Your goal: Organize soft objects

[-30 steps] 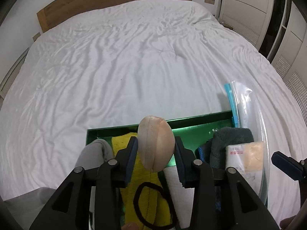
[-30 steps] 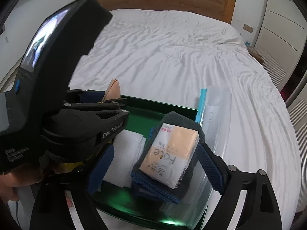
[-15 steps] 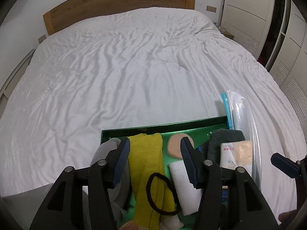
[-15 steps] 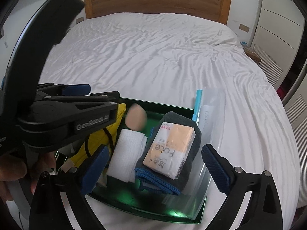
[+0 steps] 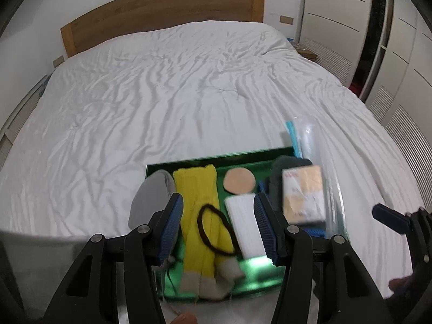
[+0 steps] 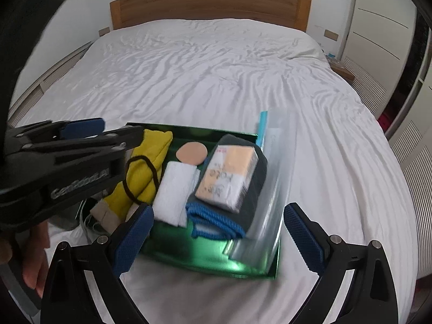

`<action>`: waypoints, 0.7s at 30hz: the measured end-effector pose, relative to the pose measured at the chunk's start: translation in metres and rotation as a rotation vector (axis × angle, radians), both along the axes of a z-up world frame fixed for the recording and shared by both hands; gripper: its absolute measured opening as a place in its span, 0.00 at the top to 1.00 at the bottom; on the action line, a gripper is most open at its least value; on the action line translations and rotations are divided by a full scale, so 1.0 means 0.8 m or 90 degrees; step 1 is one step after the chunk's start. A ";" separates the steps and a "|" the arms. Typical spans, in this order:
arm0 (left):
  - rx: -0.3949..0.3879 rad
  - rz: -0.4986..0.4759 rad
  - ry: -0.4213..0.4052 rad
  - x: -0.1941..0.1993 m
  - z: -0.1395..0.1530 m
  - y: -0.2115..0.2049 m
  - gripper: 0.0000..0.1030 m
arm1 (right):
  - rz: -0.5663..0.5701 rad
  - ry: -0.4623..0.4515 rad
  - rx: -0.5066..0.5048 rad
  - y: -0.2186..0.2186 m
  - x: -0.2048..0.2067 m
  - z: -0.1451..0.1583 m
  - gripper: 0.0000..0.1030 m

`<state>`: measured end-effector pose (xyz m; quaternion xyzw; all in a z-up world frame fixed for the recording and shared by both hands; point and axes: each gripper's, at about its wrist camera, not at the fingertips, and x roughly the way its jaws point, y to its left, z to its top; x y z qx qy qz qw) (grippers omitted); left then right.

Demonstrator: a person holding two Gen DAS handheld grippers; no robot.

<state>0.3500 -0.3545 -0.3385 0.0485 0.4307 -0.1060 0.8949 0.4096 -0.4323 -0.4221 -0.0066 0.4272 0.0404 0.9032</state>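
Left wrist view: the left tool has just spread and is empty; the round peach sponge puff now lies in the shiny green tray, so placed. The right tool is spread wide, empty.

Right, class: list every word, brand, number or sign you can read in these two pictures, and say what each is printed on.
"GenRobot.AI", white raised lettering on the side of the left gripper, seen from the right wrist view; the last letters are blurred.
"Face", as far as it can be made out, large dark letters on the tissue pack; motion blur makes it unsure.
Red marks at the tissue pack's top corner: too blurred to read.
Faint print on the clear zip bag: unreadable.
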 end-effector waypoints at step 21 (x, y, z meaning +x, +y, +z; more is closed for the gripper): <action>-0.019 -0.072 0.015 -0.209 0.086 0.073 0.40 | -0.031 0.045 0.005 0.053 -0.208 0.094 0.04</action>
